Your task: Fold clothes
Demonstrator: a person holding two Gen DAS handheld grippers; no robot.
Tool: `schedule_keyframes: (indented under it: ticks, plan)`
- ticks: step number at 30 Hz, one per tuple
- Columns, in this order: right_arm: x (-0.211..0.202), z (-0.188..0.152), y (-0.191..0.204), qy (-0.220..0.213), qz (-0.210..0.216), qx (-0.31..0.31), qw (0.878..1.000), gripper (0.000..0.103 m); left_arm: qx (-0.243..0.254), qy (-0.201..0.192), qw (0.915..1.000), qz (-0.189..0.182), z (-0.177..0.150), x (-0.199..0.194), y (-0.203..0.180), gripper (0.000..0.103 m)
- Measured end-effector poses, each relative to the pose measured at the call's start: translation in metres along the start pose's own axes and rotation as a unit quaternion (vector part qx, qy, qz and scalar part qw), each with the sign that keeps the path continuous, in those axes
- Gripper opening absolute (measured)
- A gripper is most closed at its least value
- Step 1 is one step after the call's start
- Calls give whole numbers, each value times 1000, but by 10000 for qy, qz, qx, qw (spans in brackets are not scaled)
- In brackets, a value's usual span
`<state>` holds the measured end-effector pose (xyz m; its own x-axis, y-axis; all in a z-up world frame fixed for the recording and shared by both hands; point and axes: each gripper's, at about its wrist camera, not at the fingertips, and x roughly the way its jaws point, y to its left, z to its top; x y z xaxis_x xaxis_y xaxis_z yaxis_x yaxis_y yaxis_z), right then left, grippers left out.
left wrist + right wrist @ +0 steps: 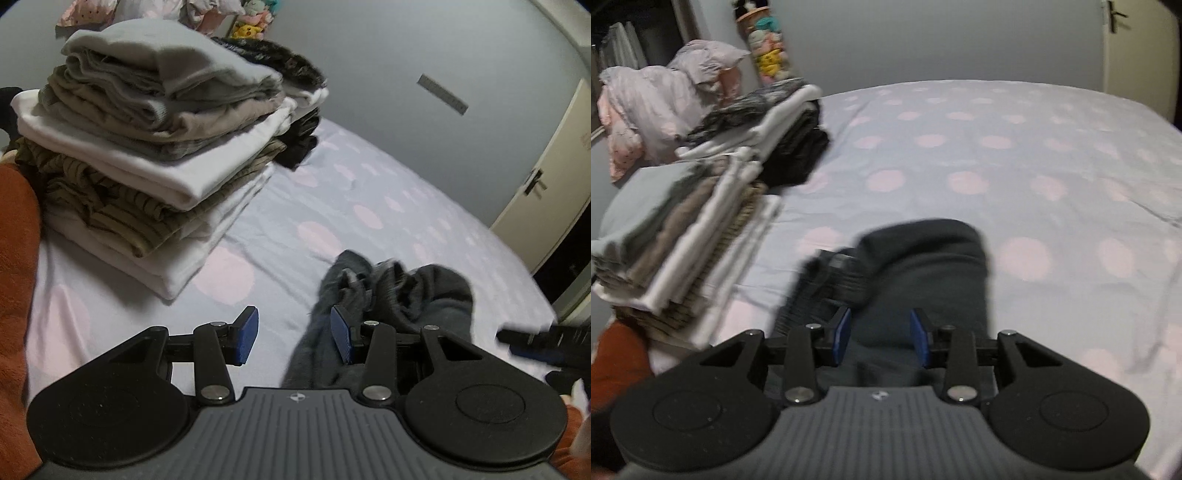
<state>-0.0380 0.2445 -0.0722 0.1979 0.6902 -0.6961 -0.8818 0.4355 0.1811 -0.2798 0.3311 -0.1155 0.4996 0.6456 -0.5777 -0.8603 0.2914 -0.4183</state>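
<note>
Dark grey garment (424, 295) (923, 266) lying bunched and wrinkled on the bed (369, 192) (997, 147), close in front of both tools. Not folded yet, by the look of it. Tall stack of folded clothes (147, 147) (683, 229) off to the left, a little way from the grey one.

Left hand-held gripper (293, 332) spread apart, with only bed sheet in the gap. One blue pad (341, 332) right at the edge of the grey cloth, not pinching it. Right hand-held gripper (881, 334) partly spread, over the near end of the garment. Grey cloth seen in the gap, but no squeeze on it, as far as can be told through the blur.

Likely step now: getting a good hold so the garment can be pulled flat.

To do it well:
- Pick two edges or corners, one for each side, not a fat lump in the middle.
- Push the pads down around only one layer of cloth, then close firmly.
- Take care not to grab the sheet too.
- Lift a little and pull apart gently until the wrinkles go.
- Lay it flat in the open part of the bed.
- Stay clear of the tall stack, since a bump could tip it over.
</note>
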Motion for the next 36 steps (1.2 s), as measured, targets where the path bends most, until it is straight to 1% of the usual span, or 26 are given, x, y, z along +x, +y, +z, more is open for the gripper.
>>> schedule_keyframes:
  ticks: [3, 5, 8, 10, 11, 12, 14, 15, 16, 17, 18, 19, 20, 21, 22, 23, 26, 27, 28, 29, 31, 32, 34, 36]
  plan:
    - [-4, -14, -24, 66, -91, 140, 9998, 39, 38, -27, 9994, -336, 1, -5, -11, 53]
    - [-5, -21, -34, 113, -104, 203, 9997, 39, 94, 27, 9981, -607, 1, -4, -22, 55]
    - [-2, -27, -45, 192, -127, 303, 9993, 39, 318, 253, 9938, -1036, 0, 4, -47, 60]
    - [0, -29, -50, 235, -99, 391, 9989, 39, 460, 445, 9909, -1183, 0, 15, -64, 63]
    - [-1, -31, -52, 247, -77, 419, 9988, 39, 512, 525, 9902, -1191, 1, 21, -72, 66]
    - [-2, -34, -55, 253, -53, 438, 9987, 39, 555, 593, 9900, -1155, 0, 28, -78, 66]
    - [-3, -37, -58, 224, 8, 441, 9988, 37, 627, 678, 9911, -960, -1, 37, -84, 66]
    - [-4, -38, -59, 194, 56, 439, 9988, 34, 666, 710, 9916, -855, -2, 40, -85, 63]
    - [-5, -39, -59, 183, 98, 432, 9989, 28, 705, 741, 9919, -750, -3, 43, -87, 57]
    - [-5, -40, -60, 191, 164, 421, 9988, 24, 744, 772, 9921, -644, -3, 46, -88, 40]
    - [-4, -40, -60, 226, 286, 422, 9984, 18, 779, 805, 9922, -550, -4, 48, -89, 30]
    - [-2, -40, -59, 273, 430, 430, 9978, 14, 776, 865, 9915, -583, -4, 47, -86, 24]
    - [-1, -41, -59, 341, 599, 440, 9967, 11, 753, 909, 9912, -603, -3, 45, -81, 16]
    - [1, -42, -57, 427, 786, 440, 9950, 4, 776, 928, 9913, -517, -2, 42, -76, 14]
    - [2, -44, -55, 516, 976, 433, 9929, 2, 798, 946, 9914, -431, -1, 39, -71, 12]
    - [5, -46, -52, 613, 1152, 403, 9906, 1, 817, 965, 9914, -346, 0, 36, -66, 11]
    - [10, -55, -39, 902, 1444, 228, 9851, 0, 728, 1016, 9921, -105, 3, 32, -44, 10]
    - [12, -58, -34, 998, 1531, 168, 9830, 0, 702, 1032, 9922, -16, 3, 31, -36, 7]
    - [13, -60, -30, 1074, 1595, 110, 9813, 1, 711, 1034, 9919, 190, 3, 31, -30, 0]
    - [12, -62, -27, 1125, 1659, 52, 9797, 1, 718, 1036, 9913, 387, 3, 31, -23, 0]
    - [8, -64, -22, 1196, 1795, -55, 9765, 3, 661, 1066, 9904, 574, 3, 32, -11, 0]
    - [4, -64, -21, 1197, 1849, -92, 9754, 3, 558, 1088, 9909, 562, 3, 31, -4, 0]
    - [-6, -63, -19, 1151, 1938, -157, 9741, 5, 411, 1013, 9930, 441, 5, 23, 0, 1]
    - [-17, -60, -20, 950, 1854, -217, 9778, 6, 277, 936, 9947, 318, 7, 16, 3, 1]
